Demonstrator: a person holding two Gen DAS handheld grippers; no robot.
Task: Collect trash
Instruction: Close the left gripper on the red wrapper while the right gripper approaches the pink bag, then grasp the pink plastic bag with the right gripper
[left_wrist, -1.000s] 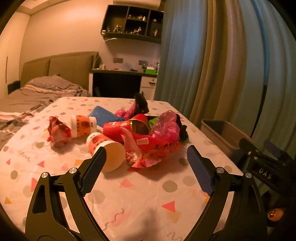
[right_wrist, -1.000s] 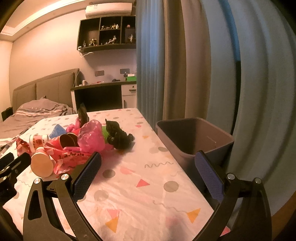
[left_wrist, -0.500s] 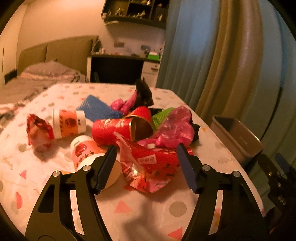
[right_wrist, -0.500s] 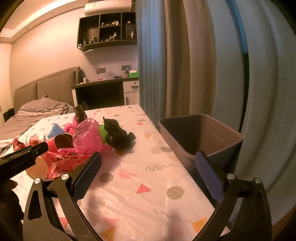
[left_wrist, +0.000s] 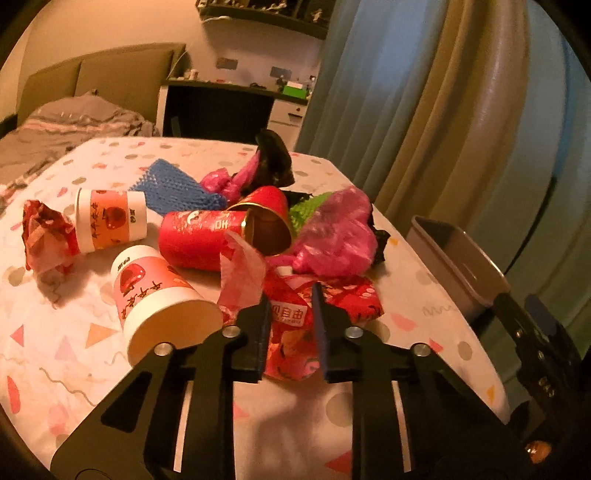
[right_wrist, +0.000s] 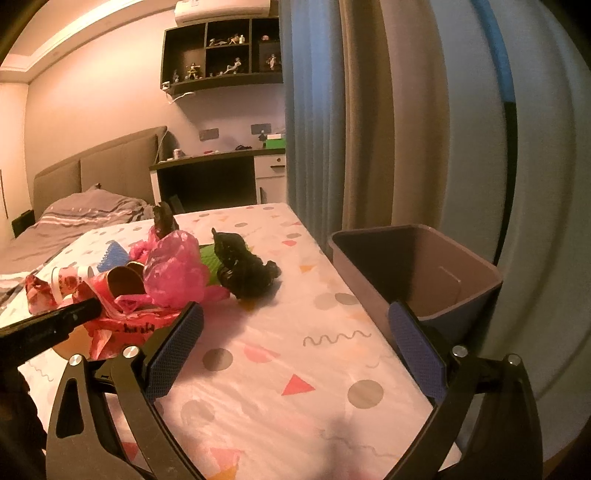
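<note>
A heap of trash lies on the table's patterned cloth (left_wrist: 66, 354). My left gripper (left_wrist: 290, 314) is closing its jaws on a crumpled red snack wrapper (left_wrist: 351, 299) at the near edge of the heap, and the blue pads press the wrapper from both sides. A pink paper cup (left_wrist: 155, 295) lies on its side just left of that gripper. Behind are a red tube (left_wrist: 195, 240), a second cup (left_wrist: 110, 218) and a pink plastic bag (left_wrist: 332, 236). My right gripper (right_wrist: 295, 332) hangs open over bare cloth, with a black bag (right_wrist: 243, 269) ahead of it.
A grey bin (right_wrist: 436, 266) stands off the table's right edge, by the curtains (right_wrist: 369, 129). A blue mesh piece (left_wrist: 173, 188) and a crumpled red wrapper (left_wrist: 44, 232) lie at the heap's left. A bed (right_wrist: 74, 221) and a desk (right_wrist: 207, 173) are beyond the table.
My left gripper moved forward and down to the heap, and its wide-open jaws closed onto the red wrapper. The right gripper edged forward and stayed open.
</note>
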